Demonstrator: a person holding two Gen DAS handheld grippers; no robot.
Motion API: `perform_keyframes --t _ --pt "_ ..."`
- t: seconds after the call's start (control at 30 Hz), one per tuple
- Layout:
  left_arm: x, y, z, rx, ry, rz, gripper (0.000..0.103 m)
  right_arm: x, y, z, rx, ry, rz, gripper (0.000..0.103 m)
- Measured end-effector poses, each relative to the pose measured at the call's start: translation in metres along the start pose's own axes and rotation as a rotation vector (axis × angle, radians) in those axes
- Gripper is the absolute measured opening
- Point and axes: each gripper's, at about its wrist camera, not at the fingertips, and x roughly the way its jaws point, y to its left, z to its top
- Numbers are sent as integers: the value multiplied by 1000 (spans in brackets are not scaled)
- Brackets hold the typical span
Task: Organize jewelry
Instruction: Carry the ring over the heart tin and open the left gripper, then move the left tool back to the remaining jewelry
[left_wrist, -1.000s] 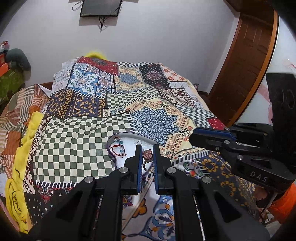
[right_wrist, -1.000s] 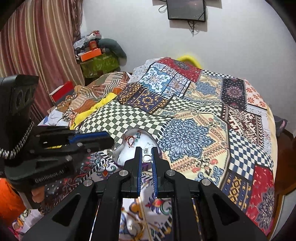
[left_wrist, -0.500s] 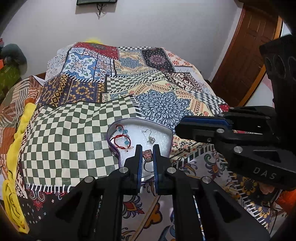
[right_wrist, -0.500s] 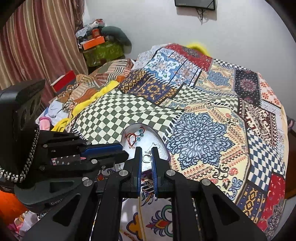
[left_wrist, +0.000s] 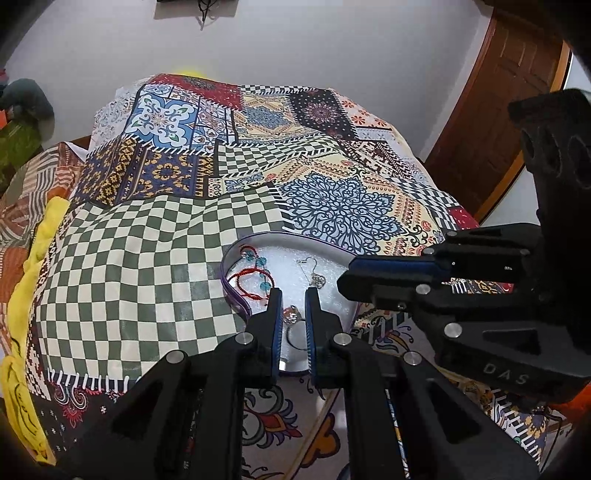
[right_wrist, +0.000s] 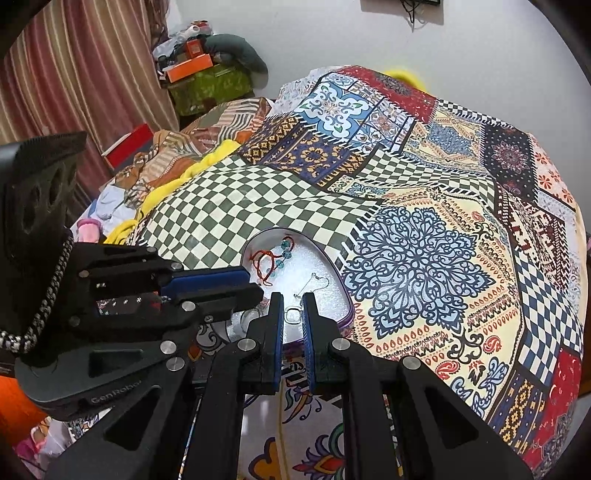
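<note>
So the jewelry all sits in a heart-shaped tin (left_wrist: 232, 291) with a purple rim and a white foam lining, lying on the bed right where the green checkered patch of the patchwork bedspread (left_wrist: 140, 266) meets the blue mandala patch. Inside, toward the far left, there's a red cord bracelet (left_wrist: 255, 275) with turquoise beads. A silver hook earring (left_wrist: 312, 271) with a small dangly charm lies just beside it, toward the middle of the tin.

The left gripper (left_wrist: 293, 317) is down at the near edge of the tin with only a narrow gap between its blue-padded fingers, and it's pinching a ring (left_wrist: 293, 318) with a chunky reddish, sparkly top. The band hangs down between the fingers, above the foam as far as I can tell.

The right gripper (right_wrist: 293, 312) is right next to it, coming in from the other side, so the two nearly meet over the tin. Its fingers are also almost together, and there's a small silver loop-shaped piece (right_wrist: 294, 314) sitting right between the tips. Looks gripped, but I honestly can't tell if the pads are actually squeezing it or just framing it.

Further out: a yellow cloth (left_wrist: 26, 280) runs along the bed's left edge, with a rumpled striped blanket (right_wrist: 192, 147) beyond it. There's a green box with an orange box (right_wrist: 188, 70) on top by the striped curtain (right_wrist: 74, 81), a white wall behind, and a brown wooden door (left_wrist: 506, 99) off to the right.
</note>
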Motion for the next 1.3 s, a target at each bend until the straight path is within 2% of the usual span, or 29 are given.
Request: perform_keyframes --t 0.2,0.27,0.57,0.67,0.73,0.83,1.3 --pt "-14 5 0 -15 -29 9 9 7 3 1 -10 20 7 9" --pt "-18 4 -1 1 -36 36 9 10 5 1 -18 29 7 9" --pt "-24 13 -10 8 -11 82 12 14 11 1 -54 46 -29 9" --pt "-25 14 -14 5 2 85 12 14 11 0 -56 56 -45 12" --pt "-27 14 -16 7 3 87 19 12 12 0 -57 53 -54 17" --pt "-34 11 -19 13 -8 96 29 5 14 -1 -61 39 -64 25" --pt "-78 -20 -27 40 -37 92 29 -55 30 -22 -78 -43 -112 25"
